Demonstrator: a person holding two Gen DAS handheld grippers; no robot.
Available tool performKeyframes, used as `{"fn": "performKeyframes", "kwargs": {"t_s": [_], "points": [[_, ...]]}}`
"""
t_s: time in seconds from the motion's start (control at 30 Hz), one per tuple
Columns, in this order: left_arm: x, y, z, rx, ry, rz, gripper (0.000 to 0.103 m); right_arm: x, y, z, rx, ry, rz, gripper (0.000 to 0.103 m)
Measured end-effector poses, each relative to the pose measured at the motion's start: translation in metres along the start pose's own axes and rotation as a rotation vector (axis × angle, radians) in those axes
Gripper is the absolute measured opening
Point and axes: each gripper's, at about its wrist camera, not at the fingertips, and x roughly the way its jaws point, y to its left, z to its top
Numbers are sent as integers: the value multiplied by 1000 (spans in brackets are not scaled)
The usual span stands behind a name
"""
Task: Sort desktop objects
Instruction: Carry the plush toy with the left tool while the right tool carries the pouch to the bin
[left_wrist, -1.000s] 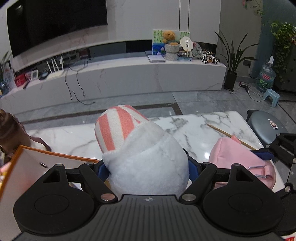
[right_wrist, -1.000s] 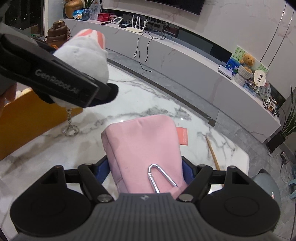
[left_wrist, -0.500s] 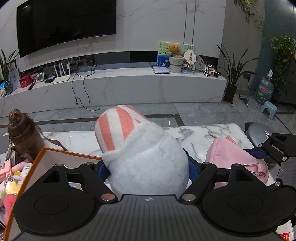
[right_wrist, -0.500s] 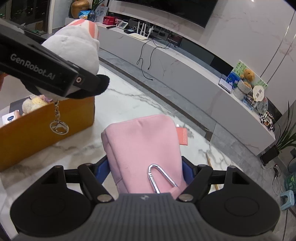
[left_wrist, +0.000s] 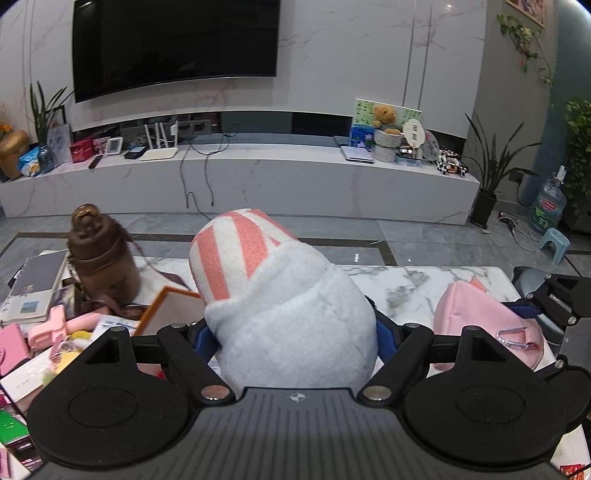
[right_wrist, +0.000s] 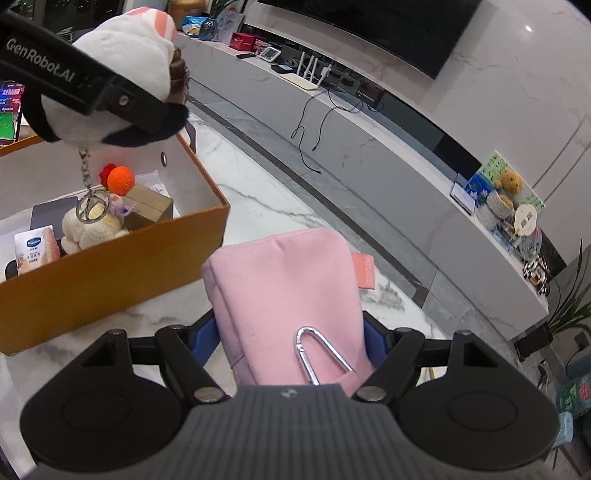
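Left gripper (left_wrist: 295, 332) jaws clamp a fluffy white plush (left_wrist: 291, 317), centre frame, above the orange box (right_wrist: 110, 266). Right gripper (right_wrist: 291, 332) jaws grip a soft pink pouch (right_wrist: 288, 295) over the marble bench (right_wrist: 258, 199); contact apparently none.

Living room: television (left_wrist: 173, 44), marble console (left_wrist: 258, 177)

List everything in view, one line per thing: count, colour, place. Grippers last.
plush toy: one, white with pink stripes, held above the box
keyring: one, silver, hanging from the plush toy
pouch: one, pink, held above the table
carabiner: one, silver, on the pouch
box: one, orange, on the table, holding small items
bottle: one, brown, behind the box
table: one, white marble
left gripper: one, black, shut on the plush toy
right gripper: one, black, shut on the pouch
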Motion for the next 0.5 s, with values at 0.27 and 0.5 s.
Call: {"fn": "performKeyframes", "kwargs": {"t_s": [0.27, 0.5], "points": [[-13, 30, -8, -2, 2, 35, 93, -20, 27, 29, -66, -63, 11, 78], [-20, 57, -13, -8, 11, 64, 93, -30, 54, 54, -112, -115, 32, 77]]}}
